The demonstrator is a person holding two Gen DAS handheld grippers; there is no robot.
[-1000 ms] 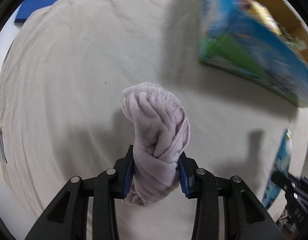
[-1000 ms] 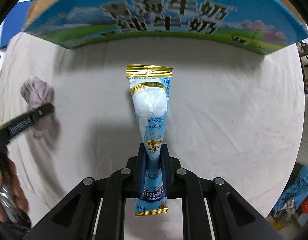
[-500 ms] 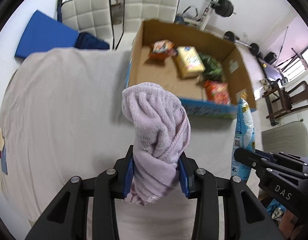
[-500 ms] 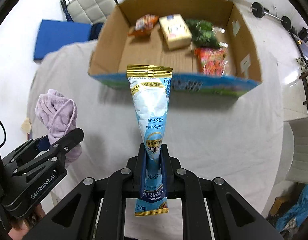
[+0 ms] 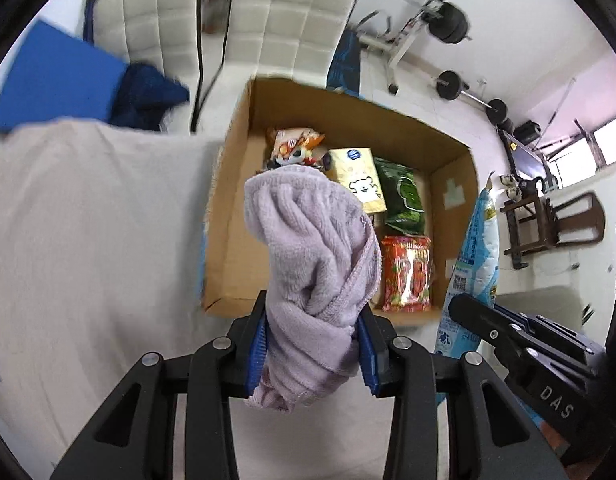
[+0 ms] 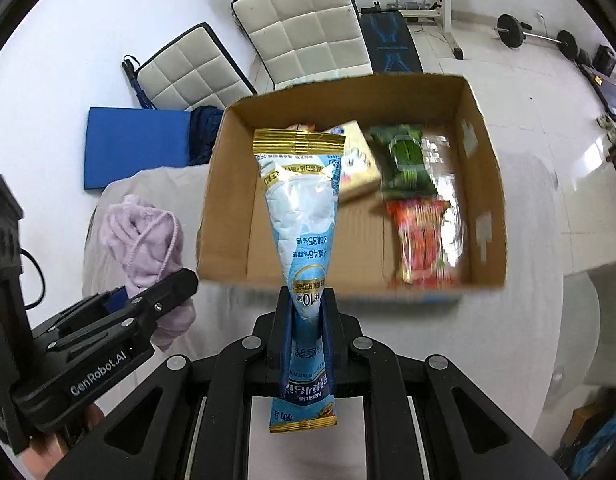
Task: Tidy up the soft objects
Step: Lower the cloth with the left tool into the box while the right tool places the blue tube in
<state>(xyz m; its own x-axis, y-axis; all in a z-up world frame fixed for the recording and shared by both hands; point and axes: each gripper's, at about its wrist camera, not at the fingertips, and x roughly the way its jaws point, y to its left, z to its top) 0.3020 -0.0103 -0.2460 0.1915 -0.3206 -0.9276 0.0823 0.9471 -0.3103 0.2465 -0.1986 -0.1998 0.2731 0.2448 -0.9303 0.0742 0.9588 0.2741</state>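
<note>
On my left, the left gripper [image 5: 311, 344] is clamped on the towel [image 5: 311, 264], a bunched lilac wad pinched low between the blue pads, most of it standing up past the fingertips. It hangs in the air over the cloth-covered table [image 5: 88, 220], just short of the box's [image 5: 236, 184] near wall. I judge this the carry-in step: both items go into the box.

To do it well I'd bring the towel over the box's bare left half, since the far and right parts already hold a yellow pack [image 5: 357, 180], a green pack [image 5: 401, 198] and a red pack [image 5: 405, 270]. I'd clear the rim first, then lower before letting go, so the loose tail doesn't drape over the wall.

On my right, the right gripper [image 6: 306, 332] is squeezed on the pouch [image 6: 302, 216], a blue-and-white bag held near its lower seal, gold top edge pointing at the box. It sits over the near wall, roughly centre-left. I'd keep the two grippers apart and drop the pouch flat beside the towel, not on it.
</note>
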